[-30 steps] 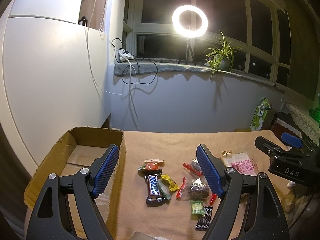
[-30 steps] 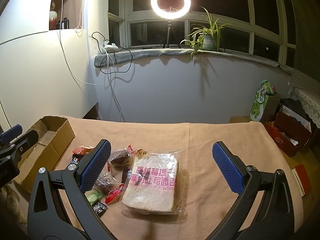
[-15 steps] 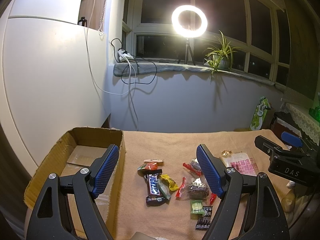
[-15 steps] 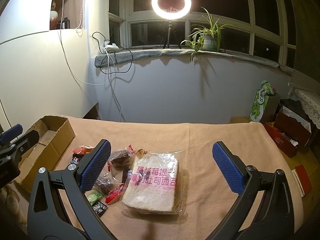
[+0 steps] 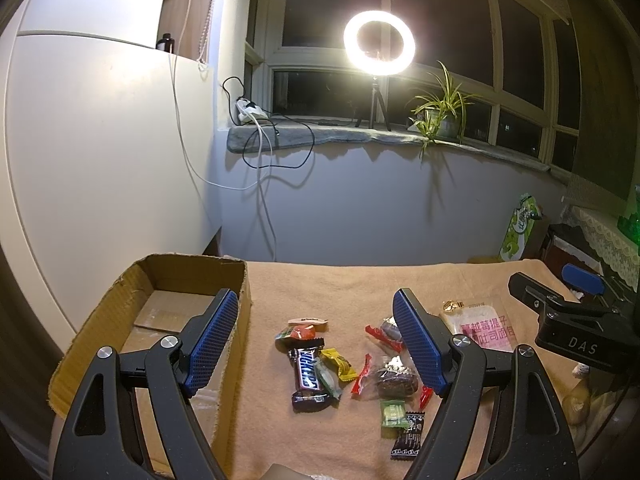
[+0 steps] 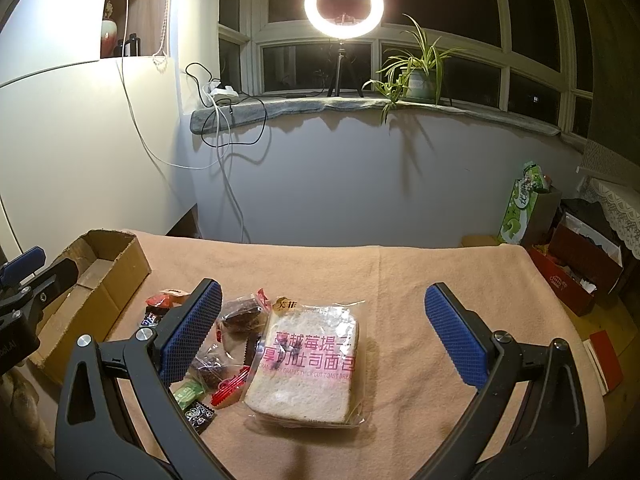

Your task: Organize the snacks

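Jaws of left gripper (image 5: 316,334) wide, empty

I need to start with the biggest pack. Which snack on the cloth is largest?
The bagged toast bread, a clear pack with pink lettering, dwarfs the small wrapped candies beside it.

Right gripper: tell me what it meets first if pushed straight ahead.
Probably the bagged toast, lying between the open fingers of the right gripper on the cloth; depth is uncertain.
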The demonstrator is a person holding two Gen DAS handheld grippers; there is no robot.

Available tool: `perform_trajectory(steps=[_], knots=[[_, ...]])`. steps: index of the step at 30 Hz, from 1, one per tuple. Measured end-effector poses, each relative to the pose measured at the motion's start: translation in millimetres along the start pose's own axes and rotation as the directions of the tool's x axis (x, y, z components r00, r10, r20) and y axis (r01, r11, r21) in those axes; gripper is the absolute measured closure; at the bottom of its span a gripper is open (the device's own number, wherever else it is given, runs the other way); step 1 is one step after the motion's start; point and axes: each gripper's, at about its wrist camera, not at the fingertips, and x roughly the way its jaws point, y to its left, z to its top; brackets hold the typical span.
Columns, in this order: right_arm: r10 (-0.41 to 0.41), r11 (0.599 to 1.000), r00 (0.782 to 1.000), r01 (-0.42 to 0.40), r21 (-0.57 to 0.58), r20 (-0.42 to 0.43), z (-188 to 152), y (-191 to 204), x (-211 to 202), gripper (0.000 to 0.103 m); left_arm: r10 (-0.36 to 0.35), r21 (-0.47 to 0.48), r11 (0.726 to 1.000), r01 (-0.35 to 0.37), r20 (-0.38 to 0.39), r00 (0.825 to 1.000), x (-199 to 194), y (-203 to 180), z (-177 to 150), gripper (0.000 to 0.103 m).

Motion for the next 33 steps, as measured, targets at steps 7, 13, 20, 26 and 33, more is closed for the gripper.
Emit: perform_trajectory(steps=[7, 13, 20, 26, 33], knots=[[-0.001, 1.000, 1.000, 0.001, 0.000, -0.002, -1.2, 0.1, 0.7, 0.000, -0.002, 0.002, 1.000, 0.002, -0.004, 1.000, 0.5, 0.2, -0.2, 0.023], [-0.001, 1.000, 1.000, 0.001, -0.001, -0.004, -1.0, 0.5, 1.1, 0.000, -0.002, 0.002, 1.000, 0.002, -0.006, 1.000, 0.6, -0.5, -0.8, 0.023], [-0.001, 1.000, 1.000, 0.001, -0.001, -0.006, -1.1, 0.4, 1.3, 0.000, -0.007, 0.007, 1.000, 0.007, -0.011, 1.000, 2.3, -3.1, -2.4, 0.023], [0.000, 1.000, 1.000, 0.000, -0.004, -0.009, -2.6, -0.4, 0.8, 0.000, -0.013, 0.008, 1.000, 0.013, -0.021, 1.000, 4.6, -5.8, -4.9, 0.023], [0.016, 1.000, 0.999, -0.016, -0.006, -0.036, -11.0, -7.7, 6.8, 0.000, -0.069, 0.005, 0.998, 0.070, -0.078, 0.995, 16.1, -14.4, -11.3, 0.023]])
